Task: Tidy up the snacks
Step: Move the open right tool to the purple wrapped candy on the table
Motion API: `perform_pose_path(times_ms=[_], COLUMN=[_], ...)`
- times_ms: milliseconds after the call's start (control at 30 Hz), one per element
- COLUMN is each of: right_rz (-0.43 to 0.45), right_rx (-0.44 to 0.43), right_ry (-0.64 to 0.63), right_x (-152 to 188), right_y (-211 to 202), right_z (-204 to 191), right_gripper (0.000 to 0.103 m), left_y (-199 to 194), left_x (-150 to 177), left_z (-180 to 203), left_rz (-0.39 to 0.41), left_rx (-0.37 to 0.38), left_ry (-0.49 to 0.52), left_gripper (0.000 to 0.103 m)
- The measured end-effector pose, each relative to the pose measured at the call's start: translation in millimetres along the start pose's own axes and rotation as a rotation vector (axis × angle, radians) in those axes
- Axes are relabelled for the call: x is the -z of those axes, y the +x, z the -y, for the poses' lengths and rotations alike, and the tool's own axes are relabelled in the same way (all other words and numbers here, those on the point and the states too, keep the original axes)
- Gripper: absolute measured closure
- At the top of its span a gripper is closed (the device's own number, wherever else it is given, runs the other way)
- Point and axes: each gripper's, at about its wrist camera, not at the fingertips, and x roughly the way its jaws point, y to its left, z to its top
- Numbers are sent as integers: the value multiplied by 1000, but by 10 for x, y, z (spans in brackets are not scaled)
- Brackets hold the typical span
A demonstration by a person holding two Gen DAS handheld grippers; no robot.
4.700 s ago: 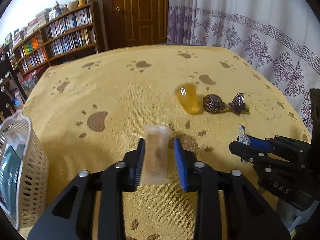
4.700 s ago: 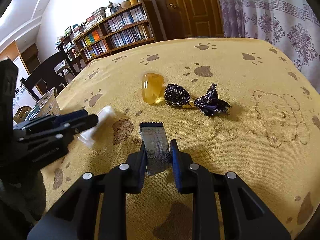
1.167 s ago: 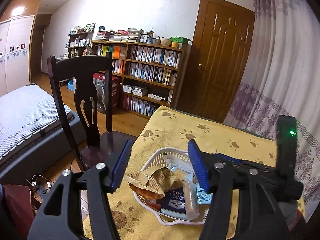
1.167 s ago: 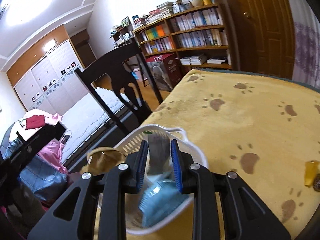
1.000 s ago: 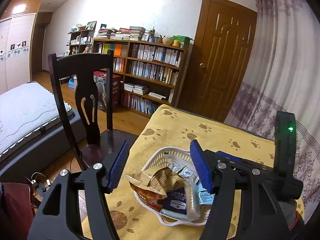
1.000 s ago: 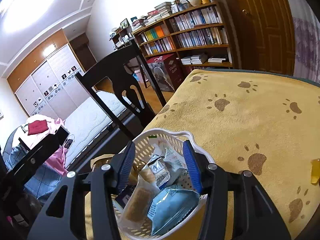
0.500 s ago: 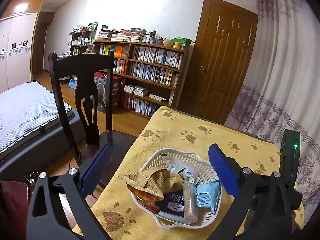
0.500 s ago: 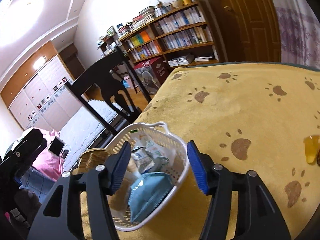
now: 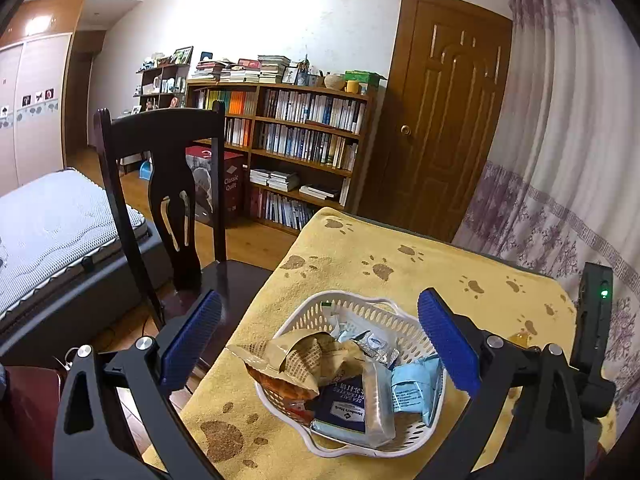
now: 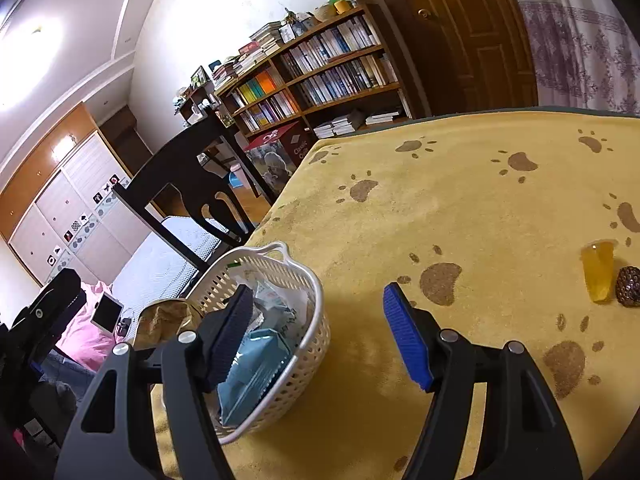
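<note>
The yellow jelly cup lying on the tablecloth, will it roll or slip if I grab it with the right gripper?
The yellow jelly cup lies on its side, so a nudge may roll it, though the tablecloth should damp that. Its glossy, tapered plastic could squirt from the right gripper. Probably light.

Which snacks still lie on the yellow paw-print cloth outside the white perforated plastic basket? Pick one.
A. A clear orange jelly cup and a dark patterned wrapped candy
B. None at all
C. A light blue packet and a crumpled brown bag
A: in the right wrist view the clear orange jelly cup and the dark patterned wrapped candy lie on the yellow paw-print cloth, far from the white perforated plastic basket.
</note>
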Motion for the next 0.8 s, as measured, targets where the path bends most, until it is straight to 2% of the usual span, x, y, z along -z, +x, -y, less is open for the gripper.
perform_pose_path(times_ms=[300,400,800], right_rz=[11,9,-7], right_rx=[21,24,44], right_ry=[-15,-8,-2], right_x=[37,45,92], right_y=[-89,-104,-155], right_z=[25,58,183], right_gripper=[34,29,28], left_y=[3,-9,-37], left_x=[8,20,60], left_z=[61,105,218], left_rz=[13,21,32], left_rx=[-30,-44,-50], left_ry=[30,54,107], left_gripper=[3,3,3])
